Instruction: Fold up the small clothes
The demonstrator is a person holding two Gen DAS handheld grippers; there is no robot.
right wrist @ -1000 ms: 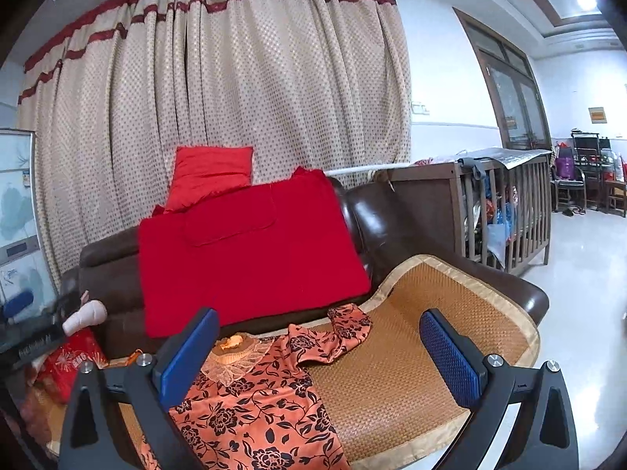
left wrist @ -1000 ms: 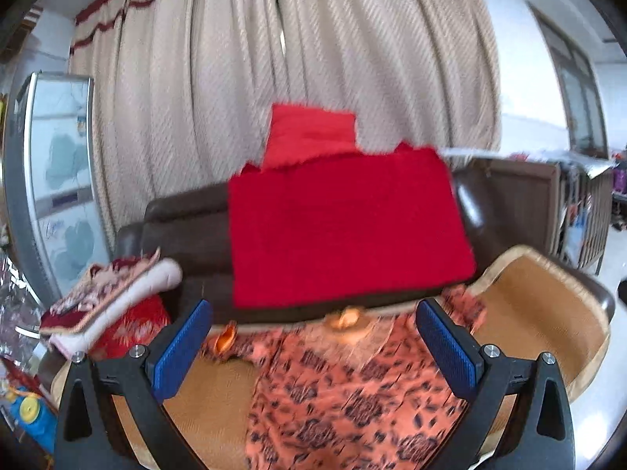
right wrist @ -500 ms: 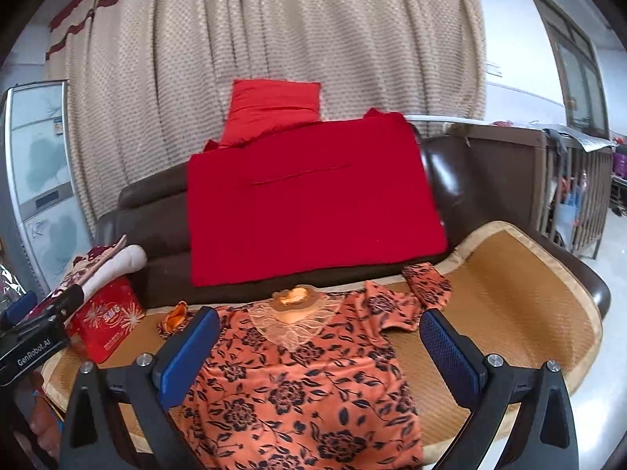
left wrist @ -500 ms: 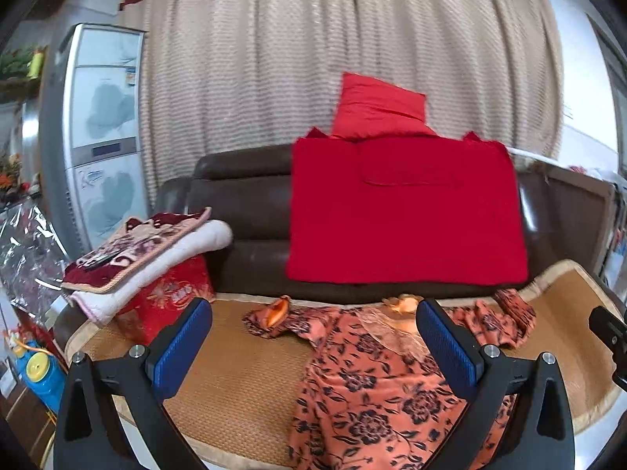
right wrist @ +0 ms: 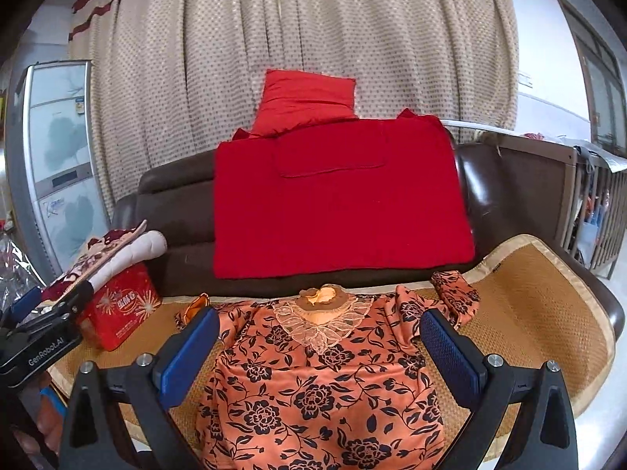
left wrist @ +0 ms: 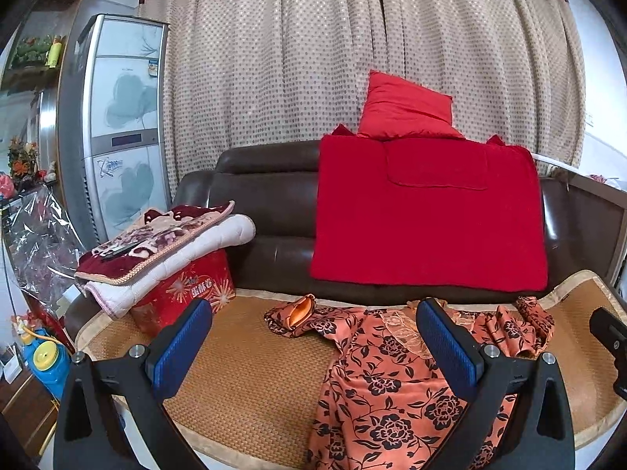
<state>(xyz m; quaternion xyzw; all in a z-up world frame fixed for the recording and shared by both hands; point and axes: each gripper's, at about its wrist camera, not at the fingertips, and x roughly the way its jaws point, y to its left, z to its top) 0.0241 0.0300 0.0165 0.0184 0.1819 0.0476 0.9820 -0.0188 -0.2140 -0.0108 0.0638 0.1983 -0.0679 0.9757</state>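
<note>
A small orange dress with black flowers and a lace collar [right wrist: 321,376] lies spread face up on the woven mat [right wrist: 537,313] on the sofa seat. It also shows in the left wrist view [left wrist: 392,384], at right. My left gripper [left wrist: 313,337] is open and empty, hovering above the mat left of the dress, near its left sleeve [left wrist: 294,313]. My right gripper [right wrist: 319,344] is open and empty, hovering above the dress chest. The left gripper's body shows at the left edge of the right wrist view [right wrist: 43,337].
A red blanket [right wrist: 337,199] and red pillow [right wrist: 305,102] lie over the brown sofa back [left wrist: 266,211]. A red box [left wrist: 188,293] under folded blankets [left wrist: 164,243] stands at the mat's left end. A fridge [left wrist: 121,125] is at left, a wooden crib [right wrist: 580,203] at right.
Both grippers have swung left and pulled back. The left view now faces the mat's left half; the right view is now centred on the dress. Both stay open.
</note>
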